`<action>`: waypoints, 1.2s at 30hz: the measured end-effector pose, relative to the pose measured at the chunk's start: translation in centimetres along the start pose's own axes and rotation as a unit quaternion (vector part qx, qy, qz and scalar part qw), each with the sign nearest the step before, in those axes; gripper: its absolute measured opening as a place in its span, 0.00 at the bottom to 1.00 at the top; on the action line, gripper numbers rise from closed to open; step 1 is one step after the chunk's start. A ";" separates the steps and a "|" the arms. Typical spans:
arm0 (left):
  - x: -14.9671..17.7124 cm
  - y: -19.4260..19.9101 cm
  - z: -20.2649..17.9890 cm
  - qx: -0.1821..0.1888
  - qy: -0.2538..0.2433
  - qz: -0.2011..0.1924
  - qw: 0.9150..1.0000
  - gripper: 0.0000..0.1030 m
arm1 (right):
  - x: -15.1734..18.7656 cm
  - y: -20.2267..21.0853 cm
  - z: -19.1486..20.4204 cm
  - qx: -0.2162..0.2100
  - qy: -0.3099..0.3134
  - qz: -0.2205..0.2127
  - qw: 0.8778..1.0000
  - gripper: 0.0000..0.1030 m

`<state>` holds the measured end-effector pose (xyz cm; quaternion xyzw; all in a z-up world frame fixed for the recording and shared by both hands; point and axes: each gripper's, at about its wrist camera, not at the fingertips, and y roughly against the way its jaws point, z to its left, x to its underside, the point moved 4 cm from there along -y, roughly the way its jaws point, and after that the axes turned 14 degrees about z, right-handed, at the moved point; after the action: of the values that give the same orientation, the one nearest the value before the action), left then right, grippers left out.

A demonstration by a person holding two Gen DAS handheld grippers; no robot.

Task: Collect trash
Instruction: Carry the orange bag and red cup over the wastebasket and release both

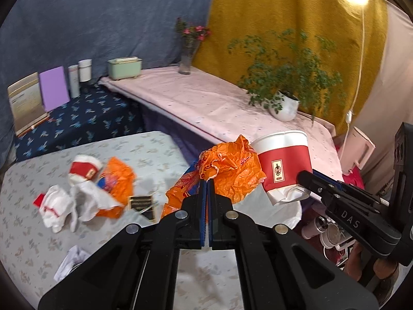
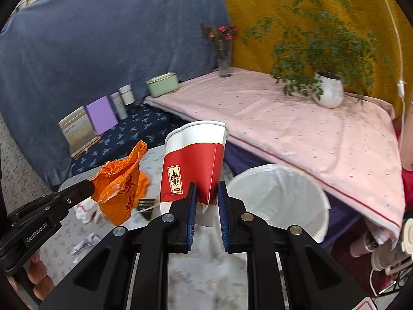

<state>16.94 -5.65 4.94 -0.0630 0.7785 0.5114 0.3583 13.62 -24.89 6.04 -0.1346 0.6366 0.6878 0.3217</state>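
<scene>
R gripper [image 2: 206, 196] clamped on crushed base of paper cup [image 2: 193, 162], rim up. L gripper [image 1: 206, 188] pinched shut on orange wrapper [image 1: 229, 173]. White bin [image 2: 278, 201] just right of cup, lower, so R hand nearer (likely drops first). More trash [image 1: 77, 188] on table [image 1: 31, 245] behind-left.

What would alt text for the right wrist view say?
The right gripper pinches a squashed red-and-white paper cup just short of a white-lined trash bin. At left, the left gripper holds a crumpled orange plastic bag above the littered table.
</scene>
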 end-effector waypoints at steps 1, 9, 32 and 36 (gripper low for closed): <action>-0.3 -0.4 -0.9 0.004 -0.005 0.001 1.000 0.00 | -0.1 0.0 -0.7 0.004 -0.005 -0.001 1.000 0.15; -1.7 -4.2 -6.0 0.029 -0.041 0.021 0.999 0.00 | -0.2 -0.5 -6.3 0.034 -0.040 0.004 0.999 0.15; -3.3 -11.4 -9.4 0.041 -0.033 0.057 0.997 0.44 | -0.2 -3.9 -11.9 0.059 -0.086 0.024 0.994 0.34; -3.3 -11.4 -8.5 0.031 -0.030 0.061 0.997 0.44 | -0.5 -3.7 -11.4 0.057 -0.083 0.020 0.995 0.36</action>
<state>20.44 -18.97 0.29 0.0105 0.7853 0.5097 0.3513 13.67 -36.10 1.70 -0.0465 0.6483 0.6655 0.3668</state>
